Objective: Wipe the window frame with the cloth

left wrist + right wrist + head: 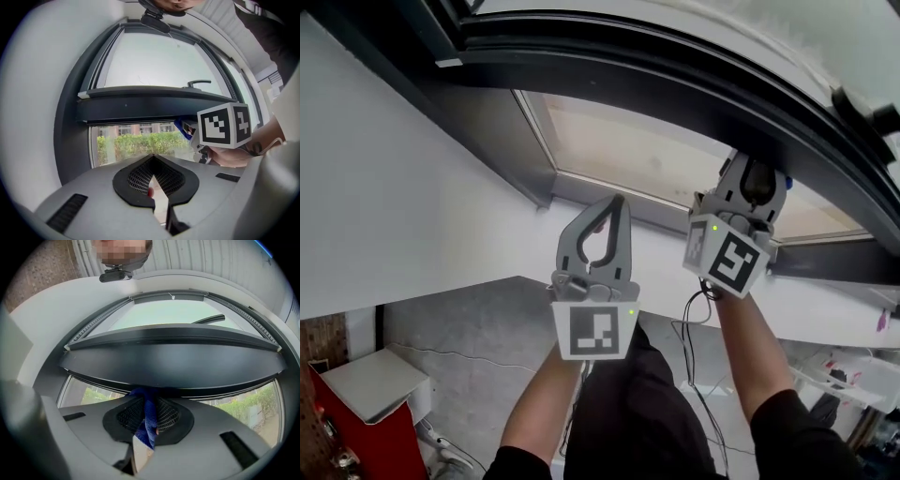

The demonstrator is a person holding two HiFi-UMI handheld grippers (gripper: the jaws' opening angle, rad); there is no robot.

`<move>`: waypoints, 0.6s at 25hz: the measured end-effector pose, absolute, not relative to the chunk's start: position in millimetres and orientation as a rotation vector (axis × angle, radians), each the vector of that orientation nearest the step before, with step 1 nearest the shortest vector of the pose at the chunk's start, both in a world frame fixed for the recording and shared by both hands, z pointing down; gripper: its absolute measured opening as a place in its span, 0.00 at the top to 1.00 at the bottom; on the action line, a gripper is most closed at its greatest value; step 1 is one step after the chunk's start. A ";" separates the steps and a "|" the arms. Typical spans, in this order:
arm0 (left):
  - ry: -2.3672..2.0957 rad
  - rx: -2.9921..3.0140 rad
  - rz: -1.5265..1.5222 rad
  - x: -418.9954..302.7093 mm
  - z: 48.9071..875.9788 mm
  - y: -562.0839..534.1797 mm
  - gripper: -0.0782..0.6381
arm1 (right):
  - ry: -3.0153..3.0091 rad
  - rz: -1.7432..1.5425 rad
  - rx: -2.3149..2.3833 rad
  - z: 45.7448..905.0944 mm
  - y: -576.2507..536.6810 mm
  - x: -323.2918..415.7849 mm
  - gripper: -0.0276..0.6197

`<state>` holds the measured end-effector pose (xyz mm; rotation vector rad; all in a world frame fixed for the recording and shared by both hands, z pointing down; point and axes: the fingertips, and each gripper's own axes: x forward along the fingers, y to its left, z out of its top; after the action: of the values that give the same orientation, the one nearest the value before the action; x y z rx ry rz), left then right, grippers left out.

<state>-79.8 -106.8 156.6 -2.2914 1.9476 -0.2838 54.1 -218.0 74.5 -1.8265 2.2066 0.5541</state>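
The dark window frame [675, 75] arches across the top of the head view. My right gripper [757, 180] reaches up under its lower bar, shut on a blue cloth [147, 420]. The cloth's upper end is pressed against the underside of the frame bar [173, 362]. From the left gripper view, the cloth [183, 127] shows at the bar [140, 105], just left of the right gripper's marker cube [224, 124]. My left gripper [617, 204] hangs lower and to the left, off the frame. Its jaws are shut tip to tip with nothing between them [152, 158].
A white wall [394, 187] runs along the left beside the glass pane [647, 155]. A window handle [199, 83] sticks out above the bar. Below are a grey floor, a red cabinet [356, 422] and a loose cable [694, 337].
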 end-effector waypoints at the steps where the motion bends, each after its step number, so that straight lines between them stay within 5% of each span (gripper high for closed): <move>1: 1.959 -2.286 -0.282 -82.5 155.4 -106.4 0.88 | 2.210 0.549 -1.821 74.9 -217.8 51.4 0.92; 15: 2.093 -2.209 -0.283 -122.6 155.7 -94.3 0.88 | 2.312 0.546 -1.666 74.9 -213.8 -17.3 0.92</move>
<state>-122.6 -94.3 155.7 -2.2092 2.0930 -0.2833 -17.3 -213.8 74.9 -1.6660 2.3123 0.5464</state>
